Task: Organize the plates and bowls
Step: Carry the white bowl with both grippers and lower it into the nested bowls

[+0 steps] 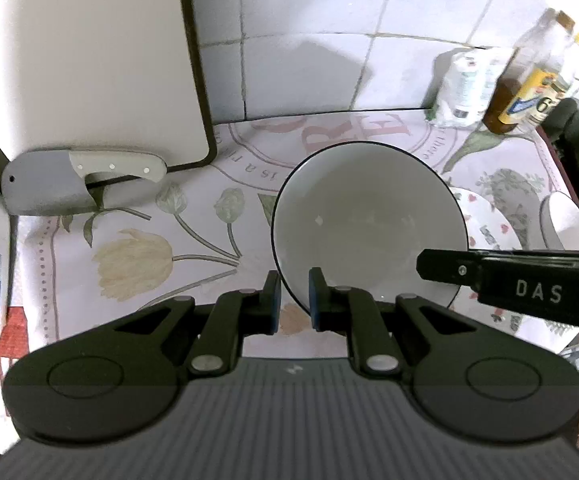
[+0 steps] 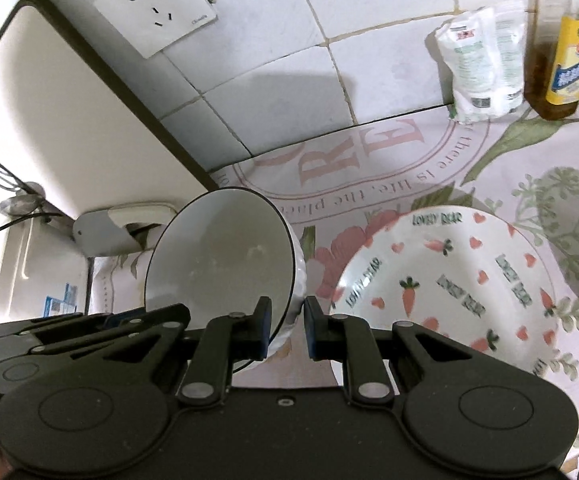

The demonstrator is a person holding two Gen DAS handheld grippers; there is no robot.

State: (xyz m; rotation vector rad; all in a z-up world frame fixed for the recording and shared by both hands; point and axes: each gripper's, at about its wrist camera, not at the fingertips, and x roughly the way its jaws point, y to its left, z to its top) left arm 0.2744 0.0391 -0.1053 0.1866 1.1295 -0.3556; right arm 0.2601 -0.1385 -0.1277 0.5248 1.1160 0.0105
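A white bowl with a dark rim [image 1: 369, 220] is tilted up off the floral cloth and held by both grippers. My left gripper [image 1: 294, 300] is shut on its near rim. My right gripper [image 2: 285, 328] is shut on the same bowl [image 2: 217, 264] at its right rim; its body shows as a black bar [image 1: 529, 284] in the left wrist view. A plate with carrots, hearts and "LOVELY BEAR" [image 2: 441, 280] lies flat to the bowl's right, also seen in the left wrist view [image 1: 485, 220]. A second white bowl [image 1: 561, 220] stands at the far right.
A white cutting board [image 1: 101, 60] leans on the tiled wall at the left, with a grey cleaver [image 1: 69, 180] in front of it. A white packet [image 2: 481, 64] and bottles [image 2: 557, 40] stand at the back right. A wall socket [image 2: 157, 8] is above.
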